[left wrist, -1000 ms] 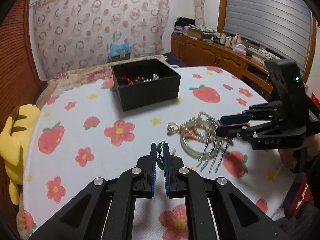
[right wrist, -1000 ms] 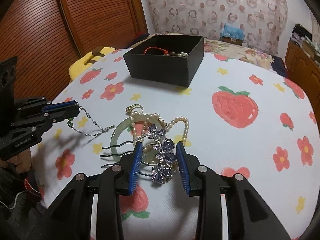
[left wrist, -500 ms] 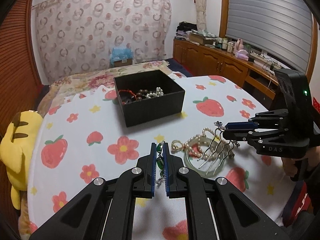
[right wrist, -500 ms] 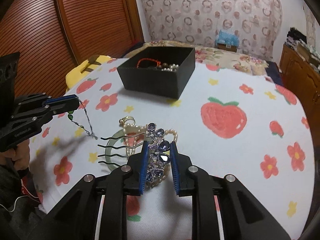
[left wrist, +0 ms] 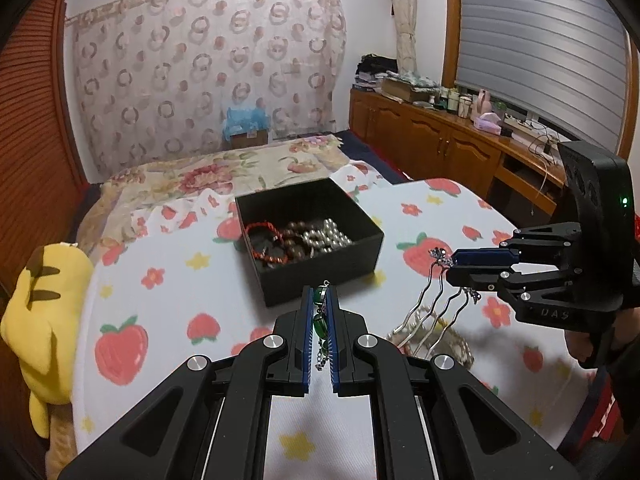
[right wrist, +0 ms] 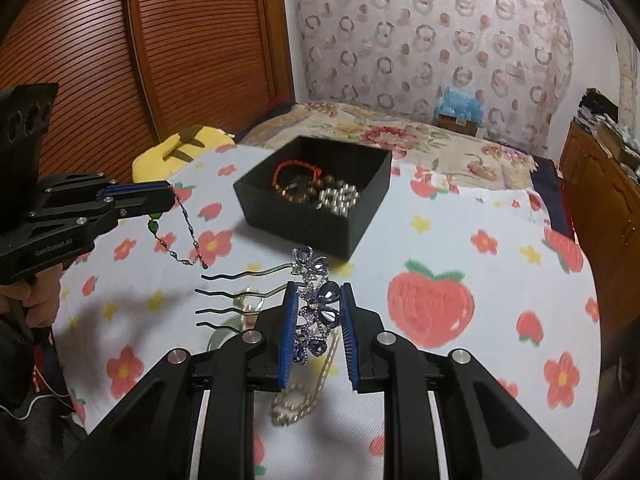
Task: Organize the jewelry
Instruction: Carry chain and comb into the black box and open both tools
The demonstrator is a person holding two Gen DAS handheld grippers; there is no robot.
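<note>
My left gripper [left wrist: 319, 291] is shut on a thin chain necklace with green stones [left wrist: 320, 326]; in the right wrist view the chain [right wrist: 188, 232] dangles from it above the tablecloth. My right gripper [right wrist: 318, 288] is shut on a purple jewelled hair comb [right wrist: 320, 300], held in the air with its metal prongs [right wrist: 236, 292] pointing left. Beyond both stands an open black box [left wrist: 320, 280] holding a red bracelet, brown beads and pearls. Under the comb, a pearl strand [right wrist: 296, 404] and a pale green bangle [right wrist: 218, 336] lie on the table.
The round table wears a white cloth with strawberries and flowers [right wrist: 432, 304]. A yellow plush toy [left wrist: 40, 320] leans at its left edge. Behind the table is a bed with a floral cover [left wrist: 208, 172], and a wooden cabinet [left wrist: 440, 148] runs along the right wall.
The right jaws closed on the comb and lifted it off the table. Both grippers rose with their pieces, and the black box now looks closer.
</note>
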